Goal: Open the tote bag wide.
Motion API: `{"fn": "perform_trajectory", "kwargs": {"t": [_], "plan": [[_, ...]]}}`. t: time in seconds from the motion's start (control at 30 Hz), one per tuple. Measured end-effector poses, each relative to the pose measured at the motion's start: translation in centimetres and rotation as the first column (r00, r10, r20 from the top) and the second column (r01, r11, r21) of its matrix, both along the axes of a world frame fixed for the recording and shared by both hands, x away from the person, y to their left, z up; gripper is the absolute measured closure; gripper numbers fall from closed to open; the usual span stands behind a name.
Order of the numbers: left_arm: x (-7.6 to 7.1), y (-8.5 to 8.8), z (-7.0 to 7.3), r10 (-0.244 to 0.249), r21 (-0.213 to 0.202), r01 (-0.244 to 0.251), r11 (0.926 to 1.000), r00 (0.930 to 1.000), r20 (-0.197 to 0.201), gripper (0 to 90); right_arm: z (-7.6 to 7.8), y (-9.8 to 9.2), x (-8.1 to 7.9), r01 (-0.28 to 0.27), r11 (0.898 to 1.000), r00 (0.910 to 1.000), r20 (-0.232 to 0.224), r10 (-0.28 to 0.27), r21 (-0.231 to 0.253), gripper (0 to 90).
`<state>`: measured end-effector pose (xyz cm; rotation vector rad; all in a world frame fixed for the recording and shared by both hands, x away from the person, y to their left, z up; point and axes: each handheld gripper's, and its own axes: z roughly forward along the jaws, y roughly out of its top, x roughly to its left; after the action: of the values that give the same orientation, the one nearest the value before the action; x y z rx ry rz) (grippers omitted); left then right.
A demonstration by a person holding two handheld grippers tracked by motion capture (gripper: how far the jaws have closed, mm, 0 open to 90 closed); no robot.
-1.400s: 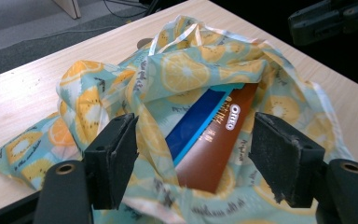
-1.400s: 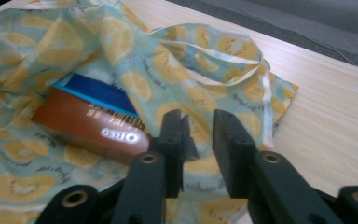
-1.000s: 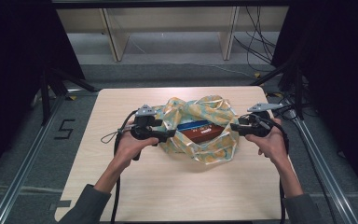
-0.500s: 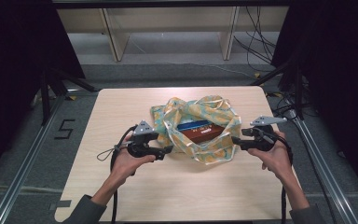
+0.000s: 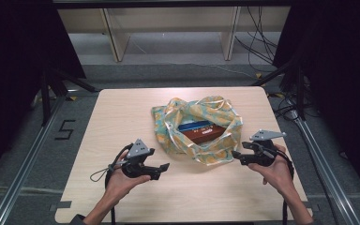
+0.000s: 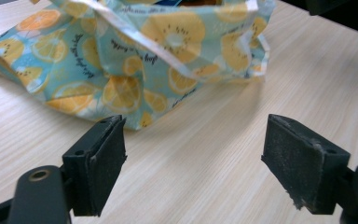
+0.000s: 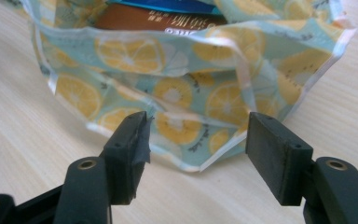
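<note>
A light blue cloth bag (image 5: 201, 152) printed with orange slices lies open on the wooden table (image 5: 122, 117). Inside it are a brown box (image 5: 205, 135) and a blue box (image 5: 196, 126). My left gripper (image 5: 164, 167) is near the table's front left and points right toward the bag. Its jaws have just been opening and nothing is between them. The bag (image 6: 135, 60) lies ahead of the left gripper (image 6: 193, 163). My right gripper (image 5: 235, 155) is right of the bag, pointing left. It has also just been opening. The bag's corner (image 7: 186, 126) lies just beyond the right gripper (image 7: 196, 151), whose pads (image 7: 272, 149) do not touch it.
Bare wood lies in front of the bag and to its left. The table's front edge (image 5: 178, 221) is close behind both hands. Black stand legs (image 5: 51, 89) and cables (image 5: 286, 105) flank the table. Wooden shelf legs (image 5: 115, 37) stand at the back.
Both grippers have drawn back from the bag's sides toward the front of the table and sunk lower. Their jaws stand wider apart. The bag stays in place, open.
</note>
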<state>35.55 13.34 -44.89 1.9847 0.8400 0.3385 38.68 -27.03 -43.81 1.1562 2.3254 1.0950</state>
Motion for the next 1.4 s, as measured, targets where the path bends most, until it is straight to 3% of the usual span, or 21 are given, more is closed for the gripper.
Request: {"fn": "perform_trajectory", "kwargs": {"t": [0.03,0.07,0.27,0.3,0.47,0.6,0.63,0.67,0.7,0.73,0.77,0.8,0.83,0.9,0.97,1.0,1.03,1.2,1.23,1.33,1.4], "plan": [[-0.1,0.2,-0.2,-0.010,0.017,0.010,0.9998,0.9999,0.003,19.7,0.0,0.1,-0.3,0.007,1.000,0.9998,-0.018,-0.007,0.007,39.8],[-0.2,0.2,-0.4,-0.011,-0.006,0.011,0.9999,0.9999,-0.007,19.0,-0.2,0.2,-0.5,0.008,1.000,0.9997,-0.022,-0.008,0.007,39.6],[-0.9,0.8,-1.2,-0.001,-0.016,0.001,0.9999,0.9996,-0.029,18.7,-1.1,0.4,-1.7,-0.004,1.000,0.9987,-0.050,0.004,-0.005,37.8],[-1.0,0.9,-1.4,0.002,-0.022,-0.002,0.9998,0.9998,-0.020,18.7,-1.3,0.3,-1.9,-0.009,1.000,0.9993,-0.037,0.009,-0.018,37.7],[-1.8,1.4,-2.1,0.016,-0.003,-0.016,0.9999,0.9996,-0.025,18.7,-2.2,0.1,-3.2,-0.007,1.000,0.9984,-0.057,0.007,0.009,36.3],[-2.4,1.6,-2.7,0.020,0.006,-0.020,0.9998,0.9994,-0.027,18.7,-2.9,-0.1,-4.3,-0.007,1.000,0.9981,-0.061,0.006,-0.012,35.5],[-2.6,1.7,-3.0,0.028,0.015,-0.028,0.9995,0.9994,-0.017,18.7,-3.0,-0.1,-4.5,-0.012,1.000,0.9968,-0.079,0.011,0.000,35.4],[-2.7,1.6,-3.1,0.032,0.011,-0.032,0.9994,0.9993,-0.020,18.7,-3.0,0.0,-5.2,0.019,1.000,0.9948,-0.100,-0.019,-0.005,35.2],[-2.7,1.8,-3.2,0.020,0.033,-0.019,0.9993,0.9997,-0.015,18.7,-3.3,-0.3,-5.0,-0.016,1.000,0.9983,-0.057,0.014,-0.024,35.0],[-2.8,1.8,-3.3,0.027,0.028,-0.027,0.9992,0.9995,-0.014,18.7,-3.2,-0.3,-5.3,-0.003,1.000,0.9968,-0.080,0.001,-0.022,35.0],[-2.9,1.8,-3.4,0.028,0.021,-0.028,0.9994,0.9993,-0.024,18.7,-3.5,-0.5,-5.4,-0.009,1.000,0.9982,-0.060,0.008,-0.025,35.0],[-3.0,1.8,-3.5,0.036,0.012,-0.035,0.9993,0.9991,-0.023,18.7,-3.5,-0.5,-5.7,0.000,1.000,0.9976,-0.069,-0.002,-0.024,34.9],[-3.1,1.9,-3.5,0.029,0.032,-0.028,0.9991,0.9993,-0.024,18.7,-3.6,-0.7,-5.9,-0.003,1.000,0.9971,-0.076,0.000,-0.031,34.9],[-3.4,1.8,-3.9,0.035,0.000,-0.035,0.9994,0.9987,-0.036,18.7,-3.8,-0.8,-6.3,-0.005,0.999,0.9976,-0.069,0.003,-0.032,34.9],[-3.6,1.6,-4.1,0.034,-0.005,-0.034,0.9994,0.9986,-0.040,18.7,-4.0,-0.7,-7.0,0.011,1.000,0.9950,-0.099,-0.011,-0.007,34.9],[-3.6,1.7,-4.1,0.029,-0.002,-0.029,0.9996,0.9987,-0.041,18.7,-4.2,-1.0,-7.0,-0.011,1.000,0.9973,-0.073,0.010,-0.026,34.9],[-3.7,1.6,-4.2,0.041,-0.009,-0.041,0.9991,0.9985,-0.037,18.7,-4.3,-0.9,-7.2,-0.002,1.000,0.9963,-0.086,0.001,-0.013,34.9],[-3.7,1.5,-4.8,0.027,0.015,-0.026,0.9995,0.9987,-0.043,18.4,-4.6,-0.8,-7.4,-0.021,0.999,0.9972,-0.073,0.019,-0.026,34.8],[-3.6,1.6,-4.7,0.016,0.050,-0.015,0.9987,0.9994,-0.031,18.5,-4.7,-0.7,-7.4,-0.022,1.000,0.9968,-0.078,0.020,-0.022,34.9],[-3.6,1.5,-4.8,0.024,0.038,-0.023,0.9990,0.9992,-0.031,18.5,-4.9,-0.7,-7.3,-0.024,0.999,0.9953,-0.095,0.020,-0.032,34.8],[-3.6,1.6,-4.8,0.022,0.051,-0.020,0.9985,0.9993,-0.031,18.4,-5.1,-0.7,-7.3,-0.028,0.999,0.9965,-0.080,0.025,-0.037,34.8]]}}
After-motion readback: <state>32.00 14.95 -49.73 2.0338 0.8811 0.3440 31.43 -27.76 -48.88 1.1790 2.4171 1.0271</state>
